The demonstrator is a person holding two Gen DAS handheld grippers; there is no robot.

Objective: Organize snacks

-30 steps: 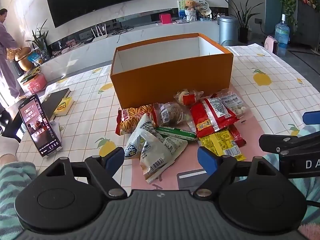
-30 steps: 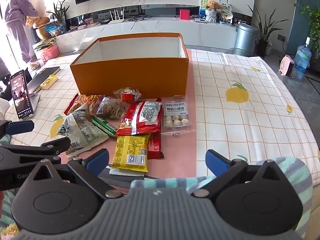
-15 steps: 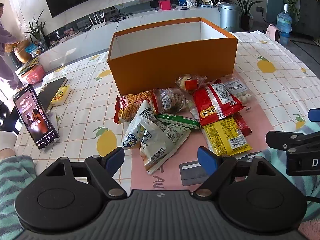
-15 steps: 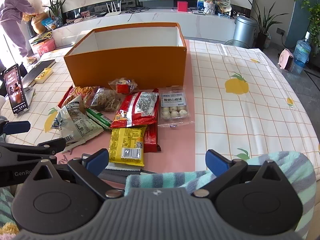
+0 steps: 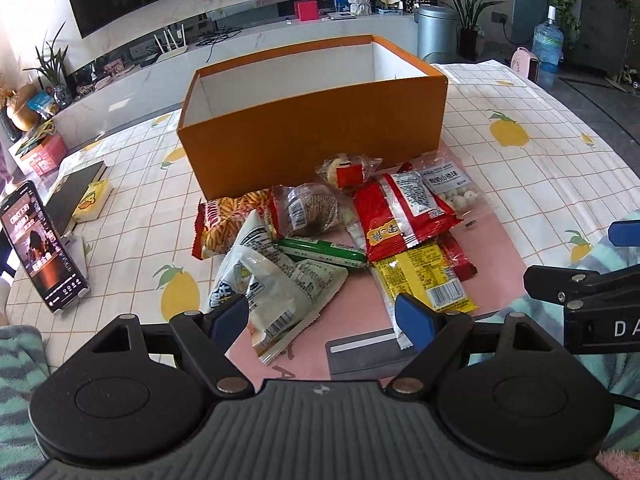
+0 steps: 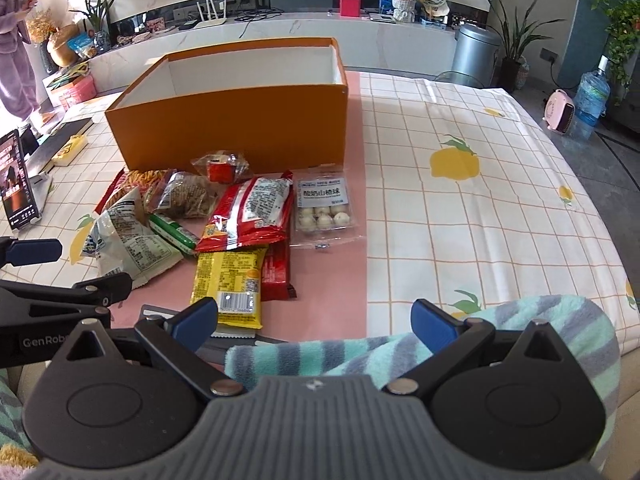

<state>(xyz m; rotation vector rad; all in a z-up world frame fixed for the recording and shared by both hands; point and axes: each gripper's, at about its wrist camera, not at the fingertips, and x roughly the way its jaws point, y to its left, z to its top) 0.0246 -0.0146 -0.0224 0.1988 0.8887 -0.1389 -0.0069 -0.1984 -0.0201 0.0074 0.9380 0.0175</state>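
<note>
An open orange box [image 5: 312, 136] [image 6: 236, 120] stands empty on the table. Several snack packets lie in front of it: a white bag [image 5: 276, 284] [image 6: 128, 244], a green stick [image 5: 324, 252], a red bag [image 5: 404, 216] [image 6: 252, 212], a yellow bag [image 5: 428, 280] [image 6: 230, 284], a clear pack of white balls [image 5: 452, 188] [image 6: 324, 208], an orange crisps bag [image 5: 228, 220]. My left gripper [image 5: 322, 318] is open, just short of the white bag. My right gripper [image 6: 314, 322] is open and empty, near the yellow bag, above a striped sleeve.
A phone on a stand [image 5: 40, 248] and a dark book [image 5: 76, 196] sit at the table's left. A grey card [image 5: 360, 350] lies on the pink mat near the front edge. A person [image 6: 16, 40] stands at the far left of the room.
Both grippers have moved forward toward the snacks and box, which now look larger. Both stay open. Nothing on the table has moved.
</note>
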